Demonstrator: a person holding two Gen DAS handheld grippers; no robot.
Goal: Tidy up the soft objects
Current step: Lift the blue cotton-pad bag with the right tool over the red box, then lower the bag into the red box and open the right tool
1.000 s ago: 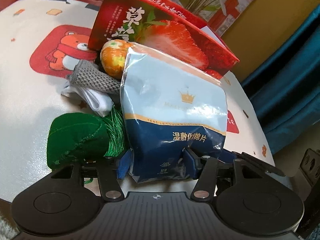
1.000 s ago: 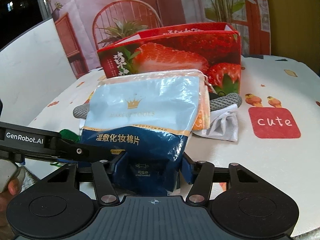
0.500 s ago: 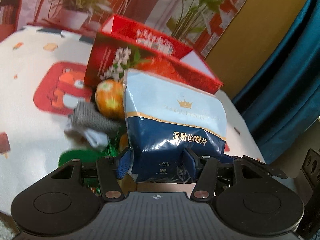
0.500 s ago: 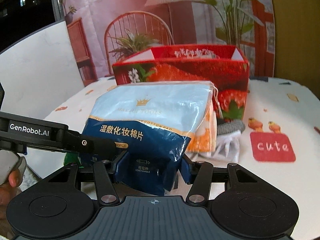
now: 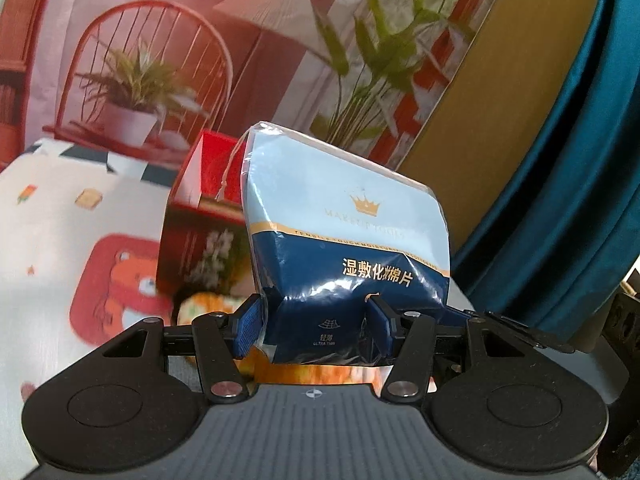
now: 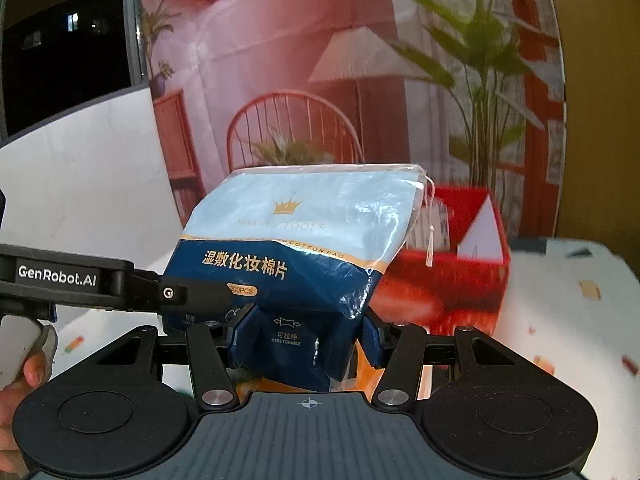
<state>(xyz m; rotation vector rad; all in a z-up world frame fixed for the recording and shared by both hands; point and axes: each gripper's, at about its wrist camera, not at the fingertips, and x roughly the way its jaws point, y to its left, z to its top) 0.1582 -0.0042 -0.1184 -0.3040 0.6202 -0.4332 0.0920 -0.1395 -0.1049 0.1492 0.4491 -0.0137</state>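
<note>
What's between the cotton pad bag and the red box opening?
Nothing visible. Both grippers, left and right, clamp the bag by its dark lower end, and it hangs in the air. The red box sits just behind it with its top open. The bag itself hides part of the opening.

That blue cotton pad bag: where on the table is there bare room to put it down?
Bare tablecloth lies right of the red strawberry box, and more left of it, around the bear print. It is crowded under the cotton pad bag, where an orange soft item lies before the box.
</note>
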